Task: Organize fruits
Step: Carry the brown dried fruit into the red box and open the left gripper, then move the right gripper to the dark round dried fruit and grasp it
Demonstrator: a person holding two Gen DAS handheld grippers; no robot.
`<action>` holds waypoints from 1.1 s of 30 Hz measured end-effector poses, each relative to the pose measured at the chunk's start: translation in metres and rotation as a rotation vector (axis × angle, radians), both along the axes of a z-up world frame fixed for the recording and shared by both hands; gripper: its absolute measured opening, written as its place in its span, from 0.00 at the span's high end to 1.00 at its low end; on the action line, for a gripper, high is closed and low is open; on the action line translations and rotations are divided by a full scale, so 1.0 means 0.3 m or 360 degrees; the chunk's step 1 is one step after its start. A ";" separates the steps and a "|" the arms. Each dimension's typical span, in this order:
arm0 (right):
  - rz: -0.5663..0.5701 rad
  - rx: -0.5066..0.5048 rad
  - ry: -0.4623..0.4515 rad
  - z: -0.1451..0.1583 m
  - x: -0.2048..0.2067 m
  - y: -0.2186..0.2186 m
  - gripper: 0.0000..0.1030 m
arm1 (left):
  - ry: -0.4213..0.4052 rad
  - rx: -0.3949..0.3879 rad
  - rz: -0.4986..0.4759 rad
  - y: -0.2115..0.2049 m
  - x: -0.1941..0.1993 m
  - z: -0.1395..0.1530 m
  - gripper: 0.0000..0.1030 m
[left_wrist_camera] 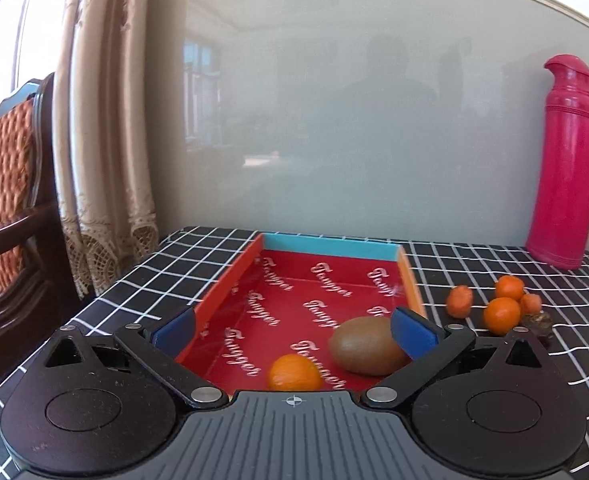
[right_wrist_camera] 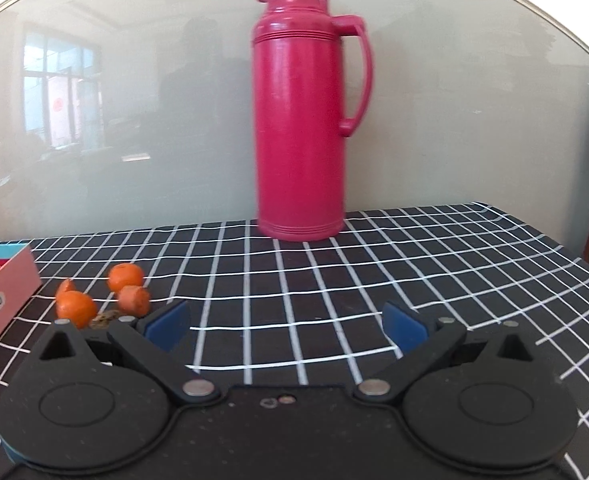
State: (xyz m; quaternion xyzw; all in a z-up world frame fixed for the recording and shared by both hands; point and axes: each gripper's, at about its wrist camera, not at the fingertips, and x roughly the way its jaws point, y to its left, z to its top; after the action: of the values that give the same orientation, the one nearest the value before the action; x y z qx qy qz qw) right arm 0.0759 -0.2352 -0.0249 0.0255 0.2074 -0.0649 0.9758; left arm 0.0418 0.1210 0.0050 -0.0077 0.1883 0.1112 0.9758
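The tablecloth (right_wrist_camera: 334,280) is black, ruled into squares by thin white lines. On it the box (left_wrist_camera: 230,280) has orange side walls, a light blue far wall and a red floor printed all over with white script lettering. Inside, the kiwi (left_wrist_camera: 364,346) is dull brown-green and the tangerine (left_wrist_camera: 293,372) bright orange. The thermos (right_wrist_camera: 300,120) is deep pink all over. The curtain (left_wrist_camera: 102,140) is beige with a lace pattern along its hem

Left gripper (left_wrist_camera: 292,330) and right gripper (right_wrist_camera: 286,326) both level, fingers spread wide.
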 end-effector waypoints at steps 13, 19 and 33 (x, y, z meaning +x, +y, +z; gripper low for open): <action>0.0204 -0.0030 0.0058 -0.019 0.069 0.158 0.03 | 0.0019 -0.0018 0.0121 0.125 -0.028 -0.020 0.01; 0.0273 -0.0041 0.0107 -0.036 0.111 0.225 0.04 | 0.0051 -0.0014 0.0170 0.172 -0.029 -0.033 0.01; 0.0389 -0.0090 0.0272 -0.095 0.207 0.321 0.20 | 0.0110 -0.0050 0.0335 0.328 -0.033 -0.063 0.00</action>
State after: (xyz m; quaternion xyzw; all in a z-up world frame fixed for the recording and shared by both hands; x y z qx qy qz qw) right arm 0.1379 -0.1389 -0.0535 -0.0328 0.2894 0.0466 0.9555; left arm 0.0319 0.2193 -0.0140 -0.0389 0.2217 0.2104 0.9513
